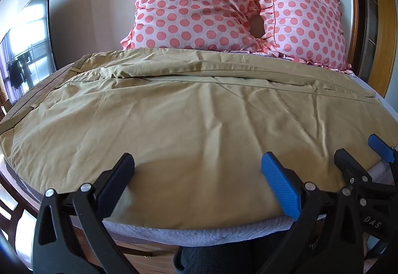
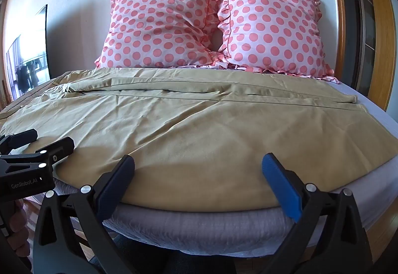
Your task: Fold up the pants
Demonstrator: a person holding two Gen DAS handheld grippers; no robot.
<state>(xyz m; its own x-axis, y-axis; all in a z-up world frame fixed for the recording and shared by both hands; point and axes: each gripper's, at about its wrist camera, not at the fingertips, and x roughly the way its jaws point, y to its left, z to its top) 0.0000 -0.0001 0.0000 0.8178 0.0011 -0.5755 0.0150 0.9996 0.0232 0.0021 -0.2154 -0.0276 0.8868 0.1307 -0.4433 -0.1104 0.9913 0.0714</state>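
Both grippers sit at the near edge of the bed, side by side, fingers pointing toward the headboard. Left gripper (image 1: 197, 174): fingers spread wide, nothing between them, hovering just above the near hem of cloth. Right gripper (image 2: 199, 175): likewise spread, holding nothing, just above the same edge and to the right of its partner (each shows in the corner of the other's view).

Pants (image 2: 199, 119): khaki, laid flat across the bed sideways. Waistband with belt loops (image 1: 37, 89) lies at the left, leg cuffs (image 2: 353, 99) at the right. One leg lies nearer the grippers, the other behind it toward the pillows; a long seam line runs between them. Surface mostly smooth, a few shallow wrinkles mid-leg.

Mattress cover (image 2: 199, 226): grey, exposed below the near edge of the cloth. Two pink polka-dot pillows (image 1: 199, 7) lean on the wall, just beyond the far leg.

Judgement: no fold has been made yet. The open, paired stance at the near hem suggests a set-up for pinching the near leg at two points and carrying it over the far leg. Thin fabric lying flush to the mattress may be hard to catch without snagging the cover.
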